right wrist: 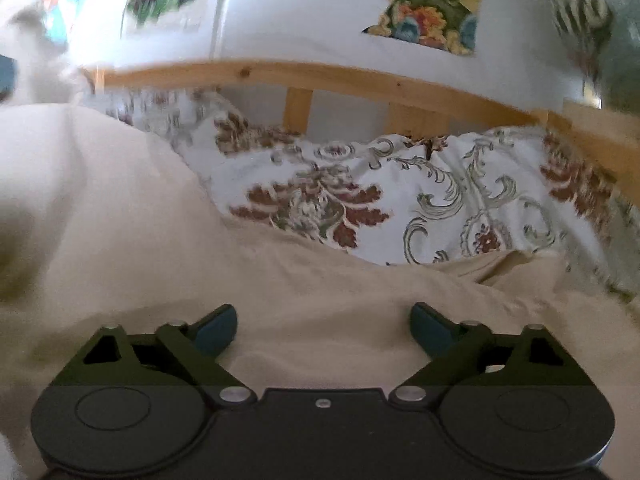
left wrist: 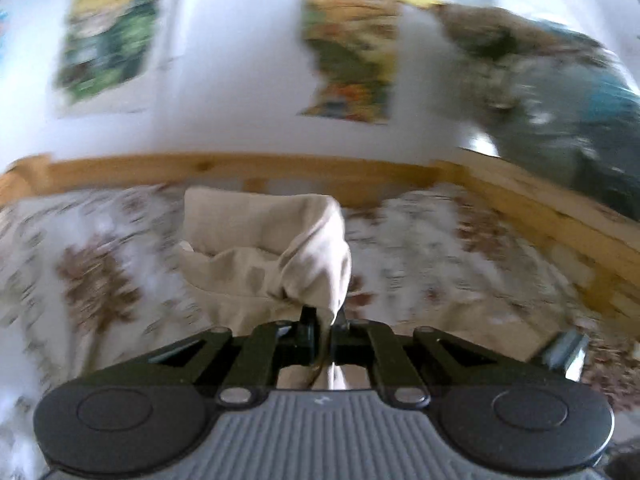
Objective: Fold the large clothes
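Note:
A large cream garment lies bunched on a bed with a floral cover. My left gripper is shut on a fold of this cream cloth, which rises in a peak from between its fingers and hangs lifted above the bed. In the right wrist view the same cream garment spreads wide under and ahead of my right gripper. Its blue-padded fingers stand wide apart just above the cloth, with only flat fabric below the gap and nothing pinched.
A wooden bed rail runs along the far side and continues down the right. Behind it is a white wall with colourful posters. A dark patterned cloth hangs at the upper right. The floral cover shows beyond the garment.

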Available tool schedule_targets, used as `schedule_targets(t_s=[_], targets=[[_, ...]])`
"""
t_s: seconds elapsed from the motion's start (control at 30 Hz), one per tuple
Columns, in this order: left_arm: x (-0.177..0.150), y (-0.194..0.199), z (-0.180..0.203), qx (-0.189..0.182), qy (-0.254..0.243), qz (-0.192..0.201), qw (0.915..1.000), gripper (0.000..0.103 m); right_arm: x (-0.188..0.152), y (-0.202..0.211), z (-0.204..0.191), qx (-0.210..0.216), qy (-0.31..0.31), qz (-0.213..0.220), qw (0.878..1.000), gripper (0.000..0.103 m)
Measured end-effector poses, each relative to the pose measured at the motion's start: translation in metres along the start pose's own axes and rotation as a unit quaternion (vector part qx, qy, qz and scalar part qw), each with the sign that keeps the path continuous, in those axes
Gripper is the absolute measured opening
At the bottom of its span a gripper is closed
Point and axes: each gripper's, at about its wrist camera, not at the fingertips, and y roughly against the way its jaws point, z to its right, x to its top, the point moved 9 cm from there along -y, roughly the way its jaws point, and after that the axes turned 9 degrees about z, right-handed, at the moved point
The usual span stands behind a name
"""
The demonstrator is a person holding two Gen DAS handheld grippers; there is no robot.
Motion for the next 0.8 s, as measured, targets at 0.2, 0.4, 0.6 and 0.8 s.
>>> schedule_targets(t_s=[0.2,0.4,0.6,0.8], targets=[[0.0,-0.017,0.069,-0.091,-0.04,-0.014,0.9949,0.005,0.02,0.035,0.068,0.028,-0.244,-0.028,0.969,0.05],[-0.038,-0.031,0.13,-0.152,-0.094,-0.063,0.982,0.006,0.045,0.117,0.147,-0.033,-0.32,0.012,0.947,0.05],[-0.078,-0.032,0.157,-0.169,-0.123,-0.102,0.9725,0.006,0.018,0.159,0.18,0.018,-0.453,0.016,0.891,0.078],[-0.097,-0.012,0.157,-0.173,-0.147,-0.099,0.9688,0.006,-0.01,0.129,0.143,0.087,-0.51,-0.066,0.853,0.088]])
